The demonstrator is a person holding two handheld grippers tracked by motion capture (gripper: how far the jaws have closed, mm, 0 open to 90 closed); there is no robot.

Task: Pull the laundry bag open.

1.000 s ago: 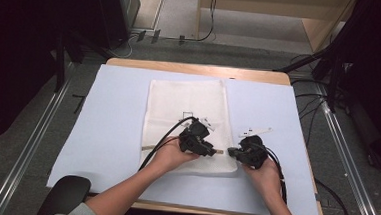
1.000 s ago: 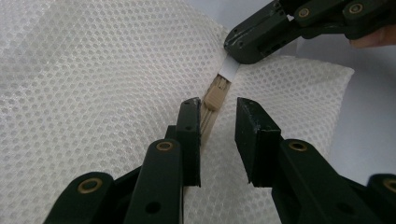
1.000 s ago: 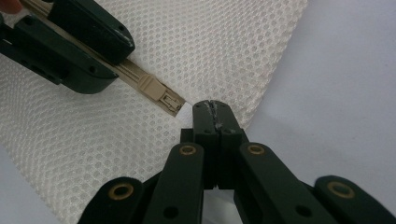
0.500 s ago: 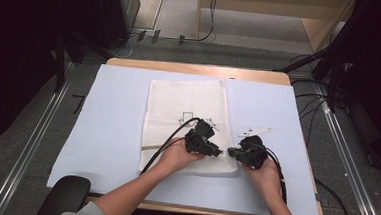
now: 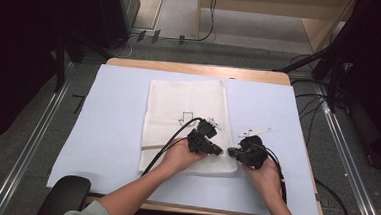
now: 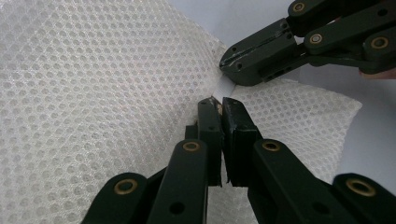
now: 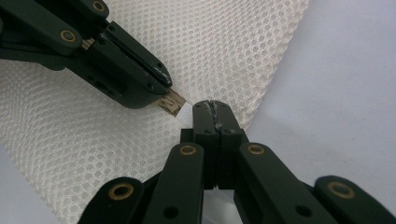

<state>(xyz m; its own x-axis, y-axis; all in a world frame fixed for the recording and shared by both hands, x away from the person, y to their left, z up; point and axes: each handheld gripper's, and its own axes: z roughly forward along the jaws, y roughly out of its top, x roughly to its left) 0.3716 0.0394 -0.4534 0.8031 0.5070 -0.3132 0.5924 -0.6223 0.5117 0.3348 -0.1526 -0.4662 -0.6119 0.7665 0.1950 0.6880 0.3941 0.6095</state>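
Both pairs of jaws are seen pressed together. In the left gripper view, the left gripper [image 6: 219,109] is clamped on a small white tab [image 6: 225,86] at the edge of the mesh bag [image 6: 93,93], and the right gripper [image 6: 233,63] is pinched on the same tab from the far side. In the right gripper view, the right gripper [image 7: 211,108] is closed with its tips at the tab [image 7: 173,102], which is also gripped by the left gripper [image 7: 161,81]; whether anything lies between the right jaws cannot be told from that view.

From the high view, the bag [image 5: 185,112] is laid flat on a pale sheet [image 5: 113,113] covering the table [image 5: 191,67], near the middle and reaching toward the far edge. The left gripper [image 5: 218,150] and right gripper [image 5: 232,151] are met tip to tip at the bag's near right corner, each held in a hand [image 5: 180,157].
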